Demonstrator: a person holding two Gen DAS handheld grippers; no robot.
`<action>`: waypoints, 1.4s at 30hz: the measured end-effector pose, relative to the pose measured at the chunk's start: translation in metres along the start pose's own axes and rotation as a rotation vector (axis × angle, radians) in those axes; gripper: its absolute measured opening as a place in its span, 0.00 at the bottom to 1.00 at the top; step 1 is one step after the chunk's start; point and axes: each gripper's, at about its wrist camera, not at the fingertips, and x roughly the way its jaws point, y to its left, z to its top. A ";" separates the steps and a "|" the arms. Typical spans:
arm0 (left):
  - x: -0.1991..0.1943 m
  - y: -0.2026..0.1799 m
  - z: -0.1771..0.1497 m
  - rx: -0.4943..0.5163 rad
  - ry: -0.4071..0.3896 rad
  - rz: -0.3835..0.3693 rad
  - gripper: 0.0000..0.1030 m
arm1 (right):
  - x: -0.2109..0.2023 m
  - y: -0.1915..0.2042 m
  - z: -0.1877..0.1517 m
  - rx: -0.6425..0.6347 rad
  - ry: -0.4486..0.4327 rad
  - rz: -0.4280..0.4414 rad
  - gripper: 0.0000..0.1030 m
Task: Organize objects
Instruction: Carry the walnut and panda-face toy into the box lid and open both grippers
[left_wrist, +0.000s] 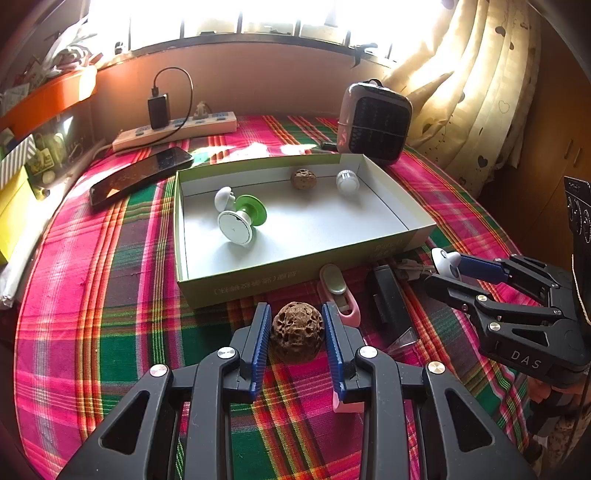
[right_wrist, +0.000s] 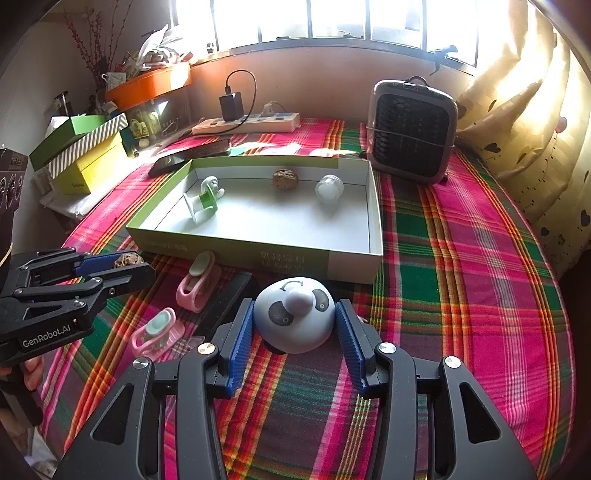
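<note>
A wrinkled brown walnut (left_wrist: 297, 332) sits between the blue pads of my left gripper (left_wrist: 295, 308), which is shut on it just in front of the shallow green box (left_wrist: 258, 284). In the right wrist view that gripper (right_wrist: 133, 266) shows at the left with the walnut (right_wrist: 127, 259) at its tips. My right gripper (right_wrist: 294, 304) is shut on a pale blue panda-faced dome (right_wrist: 293, 325), low over the plaid cloth before the box (right_wrist: 221, 247). From the left wrist view, the right gripper (left_wrist: 445, 271) stands to the right. The box holds a white-and-green toy (left_wrist: 240, 218), another walnut (left_wrist: 303, 179) and a white cap (left_wrist: 347, 181).
Two pink clips (right_wrist: 195, 284) (right_wrist: 157, 334) and a black block (left_wrist: 388, 295) lie between the grippers. Behind the box are a phone (left_wrist: 140, 173), a power strip (left_wrist: 177, 129) and a small fan heater (right_wrist: 412, 129). Stacked boxes (right_wrist: 81, 155) stand at the left, a curtain (right_wrist: 517, 129) at the right.
</note>
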 end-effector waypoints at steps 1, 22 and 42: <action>-0.001 0.000 0.001 0.000 -0.002 -0.003 0.26 | -0.001 0.000 0.002 0.003 -0.003 0.002 0.44; 0.011 0.016 0.032 -0.025 -0.021 0.012 0.26 | 0.030 -0.002 0.054 -0.011 -0.014 0.041 0.44; 0.040 0.029 0.048 -0.041 0.009 0.035 0.26 | 0.098 0.019 0.111 -0.068 0.061 0.143 0.44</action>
